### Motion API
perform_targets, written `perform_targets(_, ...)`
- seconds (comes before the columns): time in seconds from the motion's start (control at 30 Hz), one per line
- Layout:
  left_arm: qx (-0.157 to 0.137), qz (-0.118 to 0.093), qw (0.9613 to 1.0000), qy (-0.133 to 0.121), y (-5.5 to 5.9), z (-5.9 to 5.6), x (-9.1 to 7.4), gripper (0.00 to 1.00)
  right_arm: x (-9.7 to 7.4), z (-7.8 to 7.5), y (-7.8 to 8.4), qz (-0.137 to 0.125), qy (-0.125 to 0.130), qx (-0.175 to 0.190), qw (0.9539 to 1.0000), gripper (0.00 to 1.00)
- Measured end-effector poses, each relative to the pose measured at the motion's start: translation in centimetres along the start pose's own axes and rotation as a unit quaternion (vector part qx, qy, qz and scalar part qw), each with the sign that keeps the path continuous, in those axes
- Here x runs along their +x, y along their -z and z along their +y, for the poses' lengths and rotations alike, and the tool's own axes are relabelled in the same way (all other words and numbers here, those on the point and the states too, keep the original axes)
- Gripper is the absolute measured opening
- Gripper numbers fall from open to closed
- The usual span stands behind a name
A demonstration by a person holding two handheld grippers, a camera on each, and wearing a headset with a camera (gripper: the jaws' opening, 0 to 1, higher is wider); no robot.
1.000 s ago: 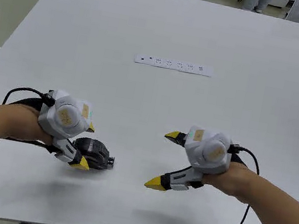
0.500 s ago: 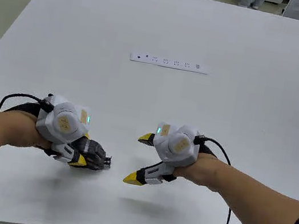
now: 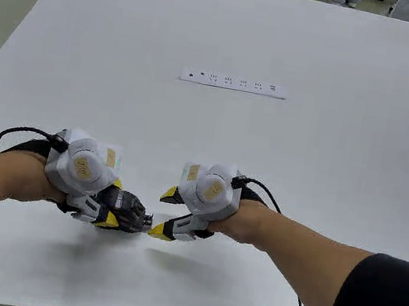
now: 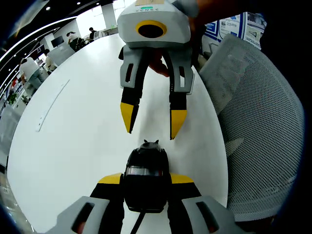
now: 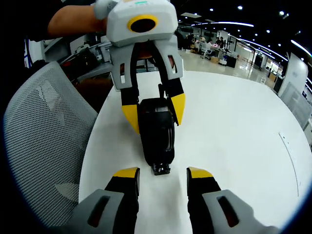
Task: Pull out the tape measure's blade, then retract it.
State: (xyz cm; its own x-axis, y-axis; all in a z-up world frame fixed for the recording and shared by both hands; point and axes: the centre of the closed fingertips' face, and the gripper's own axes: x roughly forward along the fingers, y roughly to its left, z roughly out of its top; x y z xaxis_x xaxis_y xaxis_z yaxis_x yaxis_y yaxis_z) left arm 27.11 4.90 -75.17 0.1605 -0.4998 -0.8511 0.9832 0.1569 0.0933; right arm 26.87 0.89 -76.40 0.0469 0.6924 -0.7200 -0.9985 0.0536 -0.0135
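White tabletop [image 3: 303, 178] runs out ahead of you, with a white power strip [image 3: 233, 83] lying flat well beyond your hands. Near the front edge, your left gripper [image 3: 112, 202] has its yellow-tipped jaws closed against the two sides of the black tape measure [image 3: 129, 209]. It holds the case with the blade mouth pointing to your right. In the left gripper view the case sits squarely between the jaws. Your right gripper [image 3: 163, 213] faces it nose to nose, jaws spread wide and holding nothing. In the right gripper view the small metal hook [image 5: 161, 169] sits tight at the tape's mouth, between the two yellow tips. It has a gap on each side, and neither tip touches it. A grey mesh chair back [image 5: 44, 131] shows just past the table edge.
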Motion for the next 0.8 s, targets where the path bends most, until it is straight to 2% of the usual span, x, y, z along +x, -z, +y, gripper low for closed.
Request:
perform_targets(0.2,-0.001,0.0,1.0,0.0,-0.1,-0.1,0.0,0.3,0.3,0.1,0.2,0.006,-0.004,-0.004,1.0,0.27)
perform_targets(0.23,-0.002,-0.004,1.0,-0.001,-0.1,-0.2,0.0,0.3,1.2,-0.1,0.4,0.011,-0.009,0.003,0.9999,0.25)
perform_targets(0.3,0.0,-0.001,1.0,-0.006,-0.1,-0.3,0.0,0.3,1.3,0.0,0.5,0.015,-0.012,0.002,0.9998,0.22)
perform_targets(0.43,-0.002,-0.004,0.9999,-0.011,0.0,-0.2,-0.1,0.3,1.9,0.4,1.0,0.035,-0.021,-0.017,0.999,0.21)
perform_targets(0.6,-0.002,-0.011,0.9998,-0.015,0.1,0.0,0.0,0.3,2.7,0.6,1.0,0.04,-0.025,-0.03,0.9984,0.17)
perform_targets(0.8,-0.005,-0.003,0.9999,-0.012,0.1,0.0,0.1,0.3,3.0,0.3,1.2,0.054,-0.022,-0.031,0.9978,0.13)
